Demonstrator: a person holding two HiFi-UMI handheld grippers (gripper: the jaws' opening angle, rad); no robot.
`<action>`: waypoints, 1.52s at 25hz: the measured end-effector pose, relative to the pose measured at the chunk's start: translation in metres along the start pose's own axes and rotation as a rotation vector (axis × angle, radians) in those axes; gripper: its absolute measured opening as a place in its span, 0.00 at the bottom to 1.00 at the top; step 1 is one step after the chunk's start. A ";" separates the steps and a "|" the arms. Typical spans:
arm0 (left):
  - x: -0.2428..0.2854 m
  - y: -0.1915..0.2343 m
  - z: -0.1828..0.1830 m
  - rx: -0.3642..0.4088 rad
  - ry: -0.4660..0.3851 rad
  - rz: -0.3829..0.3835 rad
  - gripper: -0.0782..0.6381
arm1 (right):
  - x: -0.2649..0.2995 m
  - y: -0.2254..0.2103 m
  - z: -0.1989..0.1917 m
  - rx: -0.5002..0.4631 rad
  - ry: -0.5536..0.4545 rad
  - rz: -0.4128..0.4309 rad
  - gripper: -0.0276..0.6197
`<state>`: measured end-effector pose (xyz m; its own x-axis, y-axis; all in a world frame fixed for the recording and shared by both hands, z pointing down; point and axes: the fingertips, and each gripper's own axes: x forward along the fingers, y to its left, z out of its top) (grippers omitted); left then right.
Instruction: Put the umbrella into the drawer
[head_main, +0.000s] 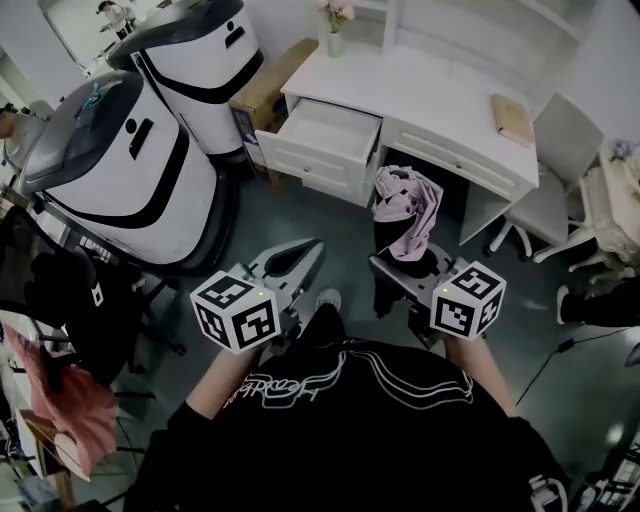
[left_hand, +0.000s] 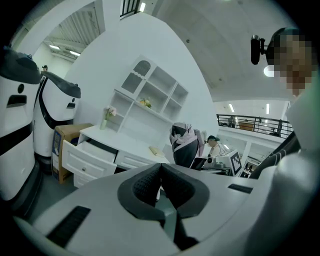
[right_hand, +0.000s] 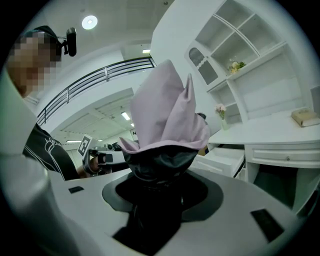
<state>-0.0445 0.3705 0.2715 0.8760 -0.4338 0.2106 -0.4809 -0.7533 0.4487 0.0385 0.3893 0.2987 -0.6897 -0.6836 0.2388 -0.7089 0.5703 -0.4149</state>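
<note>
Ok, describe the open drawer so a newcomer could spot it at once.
Find the white desk. At its end by the flower vase sits the drawer. It alone is pulled out, white inside; its neighbouring drawer is shut.

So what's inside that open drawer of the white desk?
In the head view the drawer shows only a bare white bottom. Its rear part is covered by the desktop, so that stays unseen.

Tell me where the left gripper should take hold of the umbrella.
On the umbrella, probably the tight black bundle just above the right gripper, coming from the person's left. The pink fabric above flares loose and would likely slip.
</note>
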 end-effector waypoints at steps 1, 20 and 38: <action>0.013 0.016 0.008 -0.007 0.010 -0.001 0.14 | 0.012 -0.015 0.008 0.010 0.002 -0.006 0.38; 0.190 0.273 0.137 -0.074 0.105 -0.036 0.14 | 0.224 -0.230 0.149 0.044 0.030 -0.104 0.38; 0.246 0.386 0.176 -0.154 0.104 0.116 0.14 | 0.348 -0.347 0.179 -0.014 0.199 -0.026 0.38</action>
<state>-0.0215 -0.1141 0.3436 0.8183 -0.4537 0.3530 -0.5741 -0.6138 0.5419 0.0706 -0.1279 0.3681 -0.6855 -0.5958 0.4184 -0.7281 0.5605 -0.3946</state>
